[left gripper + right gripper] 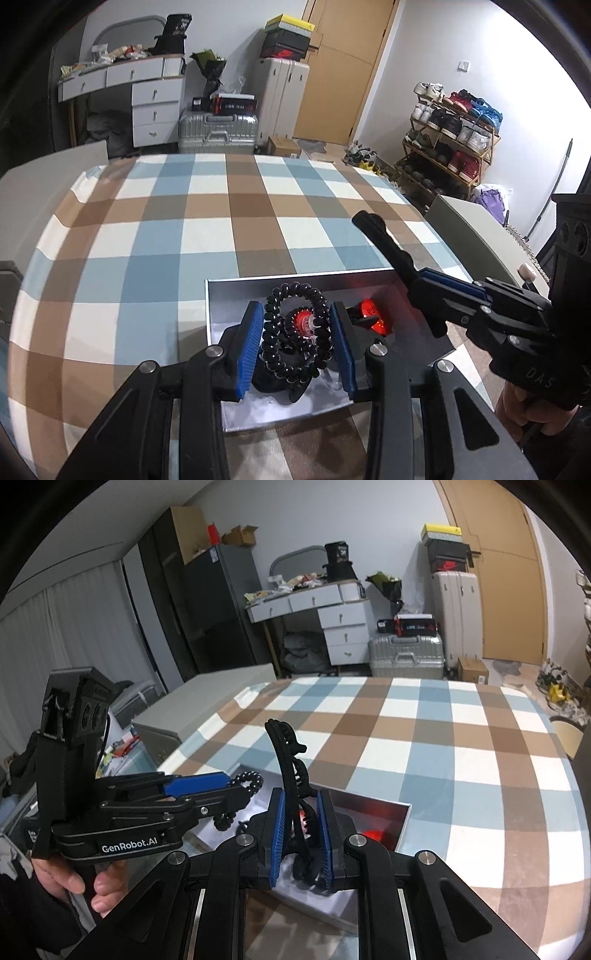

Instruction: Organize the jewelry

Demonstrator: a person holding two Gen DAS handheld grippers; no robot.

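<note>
Left tool [297,341] is clamped on bead bracelet [295,328], right tool [300,836] on hair clip [291,771]; a slackened grip risks either being dropped outside the tray [369,275].

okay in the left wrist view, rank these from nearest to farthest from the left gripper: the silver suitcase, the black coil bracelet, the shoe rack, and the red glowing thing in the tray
1. Black coil bracelet, between the left gripper fingers.
2. Red glowing thing, just right, inside the tray.
3. Silver suitcase, beyond the table's far edge.
4. Shoe rack, far right by the wall; close to the suitcase's distance, so that order is uncertain.
</note>
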